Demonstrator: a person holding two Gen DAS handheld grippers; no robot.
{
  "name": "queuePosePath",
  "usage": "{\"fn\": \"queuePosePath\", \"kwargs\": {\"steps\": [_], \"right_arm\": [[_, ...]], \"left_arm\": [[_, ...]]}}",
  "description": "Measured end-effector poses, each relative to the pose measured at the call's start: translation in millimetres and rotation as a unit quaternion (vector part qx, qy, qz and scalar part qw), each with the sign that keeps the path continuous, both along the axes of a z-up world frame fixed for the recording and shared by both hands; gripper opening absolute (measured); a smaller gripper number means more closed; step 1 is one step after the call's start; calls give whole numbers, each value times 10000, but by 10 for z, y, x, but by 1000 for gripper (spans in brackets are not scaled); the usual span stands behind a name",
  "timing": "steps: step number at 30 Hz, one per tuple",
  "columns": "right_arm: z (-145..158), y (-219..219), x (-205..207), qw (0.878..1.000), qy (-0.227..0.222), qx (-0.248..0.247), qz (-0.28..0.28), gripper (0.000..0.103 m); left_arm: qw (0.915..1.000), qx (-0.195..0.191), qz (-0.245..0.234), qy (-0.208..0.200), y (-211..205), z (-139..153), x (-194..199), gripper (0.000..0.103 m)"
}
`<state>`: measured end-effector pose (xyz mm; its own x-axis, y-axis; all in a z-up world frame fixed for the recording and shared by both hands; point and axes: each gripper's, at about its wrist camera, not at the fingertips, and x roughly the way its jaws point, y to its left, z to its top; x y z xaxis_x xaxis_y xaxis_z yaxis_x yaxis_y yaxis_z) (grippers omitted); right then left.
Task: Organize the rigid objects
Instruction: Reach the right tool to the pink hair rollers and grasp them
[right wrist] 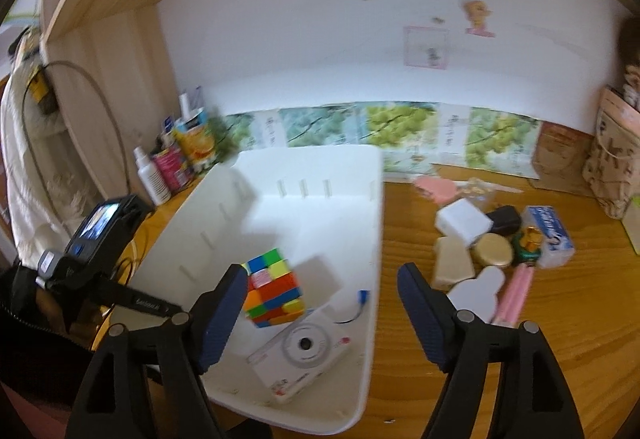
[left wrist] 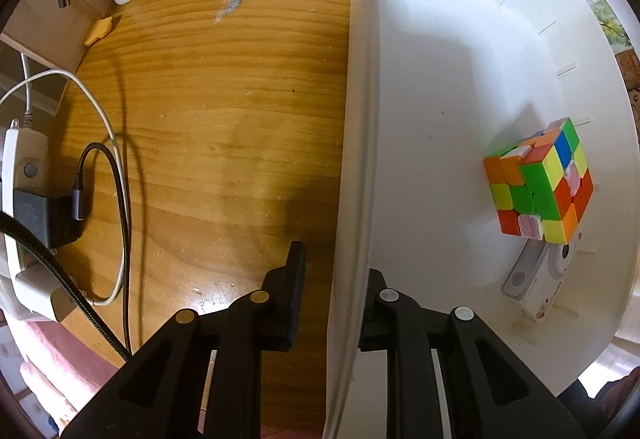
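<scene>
bench [left wrist: 208, 127]: looking like varnished wood, grain showing, scuffed | white bin [left wrist: 440, 79]: reading as smooth, semi-gloss plastic | cube [right wrist: 274, 289]: showing glossy plastic tiles | braided cable [left wrist: 96, 315]: appearing woven, matt | right tongs [right wrist: 320, 313]: wearing ribbed blue pads [right wrist: 224, 315] on matt black plastic

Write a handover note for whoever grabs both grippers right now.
Left gripper: clamped on the white bin wall, steadying it.
Right gripper: open, empty, above the bin's near end.
In the bin: puzzle cube and small white camera, the cube resting partly on it.
Left on the desk, right of the bin: white box, gold-lidded jar, blue-white carton, pink sticks.
Next, probably: load those.
</scene>
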<state>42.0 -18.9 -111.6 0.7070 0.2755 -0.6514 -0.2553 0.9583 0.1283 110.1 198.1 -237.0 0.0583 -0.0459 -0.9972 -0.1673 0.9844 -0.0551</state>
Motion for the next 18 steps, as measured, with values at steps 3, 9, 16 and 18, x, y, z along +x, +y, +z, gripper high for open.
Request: {"fn": "queuePosePath", "kwargs": {"steps": [3,9,16,18], "right_arm": [[5,-160,29,9997,-15,65,-225,82],[-50,-493,111,9973,58,185,-707,82],[-196,-892,257,9917,295,353,-1200,82],[-255,-1002,315,9894,409,362,-1346,82]], "left_arm": [[10000,78,52,11,-20,-4,11,22],[9997,235,86,60,-74,-8,38,22],[9992,366,71,130,-183,17,95,22],[9991,381,75,139,-198,28,102,22]]}}
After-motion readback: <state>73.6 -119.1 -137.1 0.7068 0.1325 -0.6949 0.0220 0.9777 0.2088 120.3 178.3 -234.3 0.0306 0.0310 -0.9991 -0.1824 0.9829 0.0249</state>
